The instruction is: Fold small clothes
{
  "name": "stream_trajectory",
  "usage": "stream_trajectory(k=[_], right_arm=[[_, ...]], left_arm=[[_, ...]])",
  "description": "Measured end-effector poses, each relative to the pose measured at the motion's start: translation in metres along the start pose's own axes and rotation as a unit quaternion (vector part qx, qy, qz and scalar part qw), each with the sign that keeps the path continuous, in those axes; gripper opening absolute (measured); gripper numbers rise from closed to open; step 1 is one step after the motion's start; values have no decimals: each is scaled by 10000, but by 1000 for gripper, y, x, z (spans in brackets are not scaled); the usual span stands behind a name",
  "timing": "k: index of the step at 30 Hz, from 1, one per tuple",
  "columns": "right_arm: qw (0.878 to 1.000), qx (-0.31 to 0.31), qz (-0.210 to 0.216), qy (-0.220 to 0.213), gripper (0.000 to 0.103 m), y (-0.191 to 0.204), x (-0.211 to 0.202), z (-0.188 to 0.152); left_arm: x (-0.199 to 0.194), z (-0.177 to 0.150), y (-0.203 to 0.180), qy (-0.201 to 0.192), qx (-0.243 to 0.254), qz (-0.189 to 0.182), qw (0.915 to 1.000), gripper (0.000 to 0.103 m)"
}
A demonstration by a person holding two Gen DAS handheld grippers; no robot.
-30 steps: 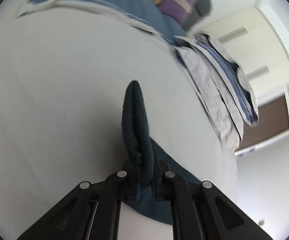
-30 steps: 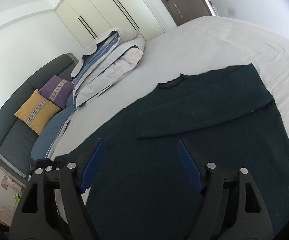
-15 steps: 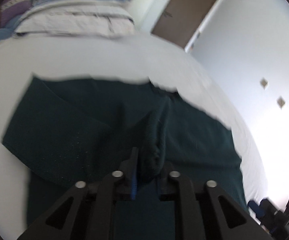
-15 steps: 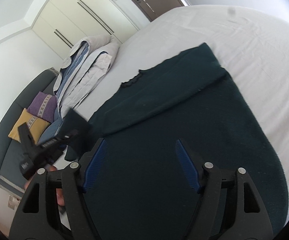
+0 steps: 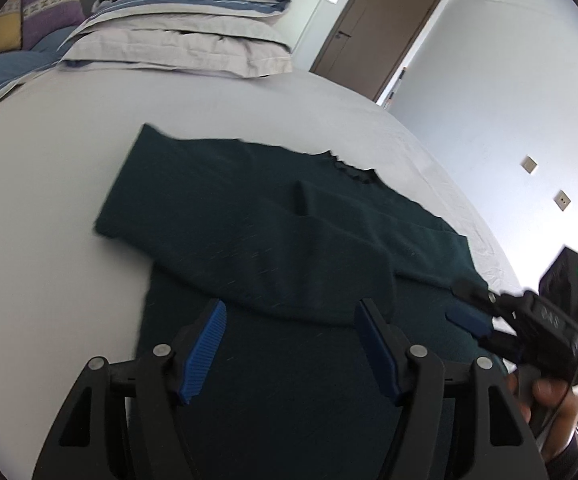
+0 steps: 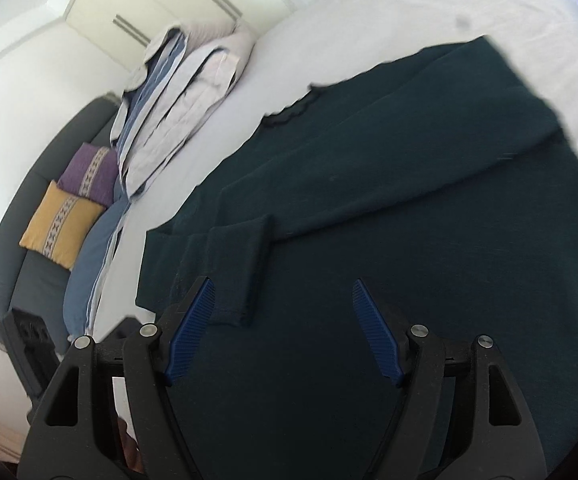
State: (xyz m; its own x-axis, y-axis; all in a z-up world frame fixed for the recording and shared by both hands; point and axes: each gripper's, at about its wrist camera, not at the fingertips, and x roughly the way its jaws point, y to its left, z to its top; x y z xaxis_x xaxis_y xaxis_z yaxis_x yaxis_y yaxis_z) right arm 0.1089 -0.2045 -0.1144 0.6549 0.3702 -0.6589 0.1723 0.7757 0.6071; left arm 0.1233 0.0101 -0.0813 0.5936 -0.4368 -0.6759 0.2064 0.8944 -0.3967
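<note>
A dark green sweater (image 5: 273, 240) lies flat on the white bed (image 5: 49, 200), both sleeves folded across its front. In the right wrist view the sweater (image 6: 409, 200) fills the middle, and one sleeve cuff (image 6: 241, 264) lies just ahead of the left finger. My left gripper (image 5: 291, 334) is open and empty, above the sweater's lower body. My right gripper (image 6: 283, 322) is open and empty above the sweater too. The right gripper also shows in the left wrist view (image 5: 477, 308), at the sweater's right edge.
Folded grey and blue bedding (image 5: 185, 36) is stacked at the bed's far end. A dark sofa with a yellow cushion (image 6: 61, 224) and a purple cushion (image 6: 89, 174) stands beside the bed. A brown door (image 5: 373, 36) is in the far wall.
My left gripper carried a sleeve across the sweater, let it go and opened. The sleeve now lies folded on the sweater's front. My right gripper stayed open and shifted closer over the sweater.
</note>
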Motion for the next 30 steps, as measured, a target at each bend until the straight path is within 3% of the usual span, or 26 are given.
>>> stream_trajectory(k=[3,5,8,10,11,12,13,16,22,27,30], right_arm=[[9990,-248,-186,310,71,21,34,9],[9963,-321,-532,595,71,28,60,12],[9952,-411,-643,620,66,34,79,16],[9939,-535,-670,699,37,40,85,19],[9931,-602,-657,761,27,41,88,20],[9922,-682,-707,774,10,43,88,20],[9916,-780,-734,729,8,47,86,20],[9918,-1025,-573,499,6,60,67,29],[9854,-1567,-662,-62,6,74,22,73],[9854,-1378,-991,-117,6,44,21,107],[9875,-1122,-1104,-47,6,16,31,116]], left_arm=[[-9,-7,18,-18,-147,97,9998,68],[-17,-10,31,-53,-245,143,9996,68],[-28,-7,48,-151,-435,195,9987,68],[-32,-5,59,-222,-551,251,9979,68],[-33,-2,65,-230,-626,293,9973,68],[-33,0,70,-226,-687,326,9968,68],[-33,2,76,-226,-758,353,9962,68],[-37,12,87,-315,-823,410,9953,68],[-36,35,90,-455,-747,514,9948,68],[-18,62,87,-469,-729,589,9945,68],[6,79,86,-279,-607,786,9947,68]])
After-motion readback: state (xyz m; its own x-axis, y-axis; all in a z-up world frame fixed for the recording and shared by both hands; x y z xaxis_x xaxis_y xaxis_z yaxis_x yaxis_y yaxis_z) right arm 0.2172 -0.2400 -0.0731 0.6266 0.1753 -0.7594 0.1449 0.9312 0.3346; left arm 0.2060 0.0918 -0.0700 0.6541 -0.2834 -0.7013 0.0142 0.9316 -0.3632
